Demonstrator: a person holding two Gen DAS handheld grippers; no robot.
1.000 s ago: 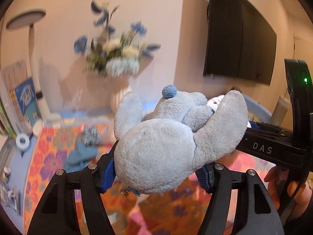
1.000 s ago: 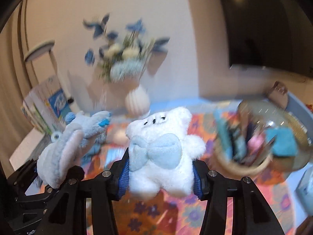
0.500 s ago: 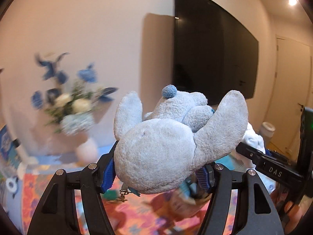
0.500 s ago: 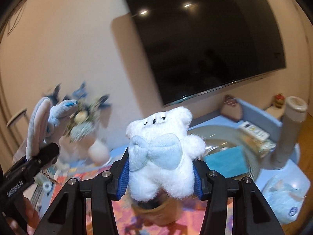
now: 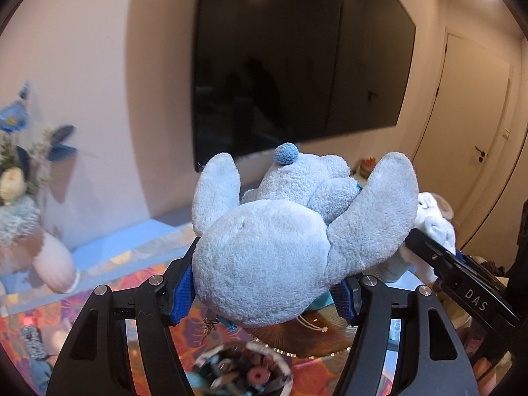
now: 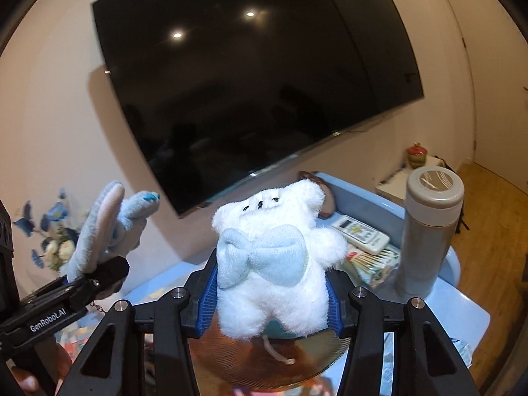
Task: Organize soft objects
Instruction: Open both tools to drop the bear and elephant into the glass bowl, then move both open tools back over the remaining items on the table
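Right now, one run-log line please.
left gripper: shut on blue plush | right gripper: shut on white plush | gold dish below

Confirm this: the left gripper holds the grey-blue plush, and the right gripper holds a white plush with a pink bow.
Not quite: the bow is light blue, not pink. The right wrist view shows the right gripper shut on the white plush; the left gripper does hold the grey-blue plush.

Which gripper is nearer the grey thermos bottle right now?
Right. The right gripper, shut on the white plush, has the thermos bottle just off its right fingers; the left gripper is on the far side.
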